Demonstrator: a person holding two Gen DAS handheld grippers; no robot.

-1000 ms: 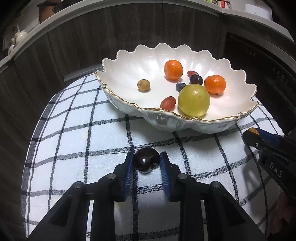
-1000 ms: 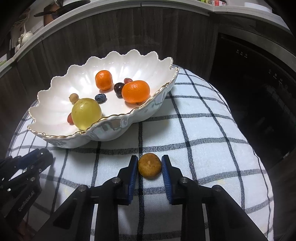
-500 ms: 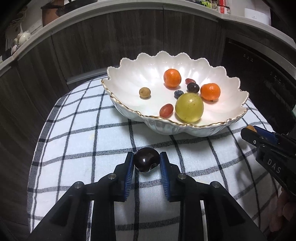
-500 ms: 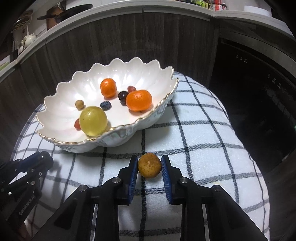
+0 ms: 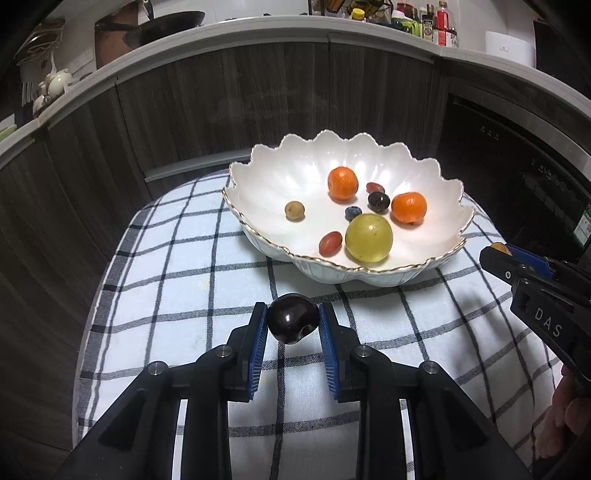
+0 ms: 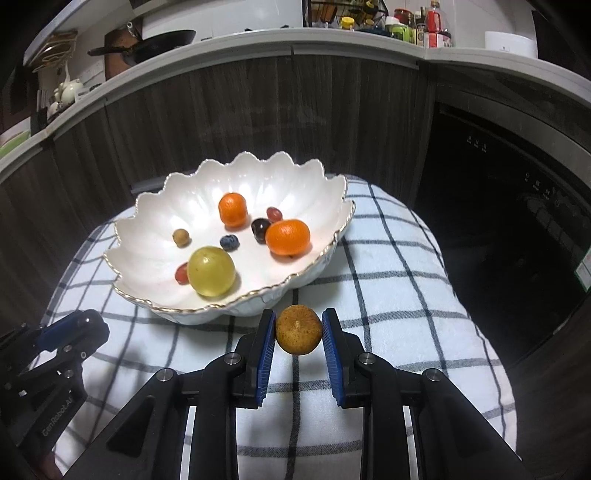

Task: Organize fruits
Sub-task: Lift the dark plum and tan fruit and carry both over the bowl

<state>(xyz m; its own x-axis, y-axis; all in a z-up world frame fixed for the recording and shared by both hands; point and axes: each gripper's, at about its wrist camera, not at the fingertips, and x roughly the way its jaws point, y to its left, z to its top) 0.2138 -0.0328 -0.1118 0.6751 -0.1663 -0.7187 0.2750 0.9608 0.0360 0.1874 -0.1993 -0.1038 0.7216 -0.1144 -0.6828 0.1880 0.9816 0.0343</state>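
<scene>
My left gripper [image 5: 293,324] is shut on a dark glossy cherry [image 5: 293,323], held above the checked cloth [image 5: 177,280] in front of the bowl. My right gripper [image 6: 298,335] is shut on a small brown round fruit [image 6: 298,334], also lifted off the cloth, just right of the bowl's near rim. The white scalloped bowl [image 5: 280,184] [image 6: 159,221] holds two mandarins [image 5: 342,183] [image 5: 409,208], a big yellow-green fruit [image 5: 368,237], a red grape [image 5: 330,243], a blueberry [image 5: 353,212], a dark cherry [image 5: 378,201] and a small brown fruit [image 5: 294,211].
The cloth covers a rounded raised surface that falls away on the left, right and near sides. Dark wood cabinet fronts [image 5: 221,103] stand behind it, with a dark appliance [image 6: 517,206] at the right. A counter [image 5: 258,33] above carries a pan and bottles. A hand [image 5: 565,413] shows at the right.
Both grippers have risen with their fruit, so the bowl and cloth look smaller and lower in each view. The grips have not changed.
</scene>
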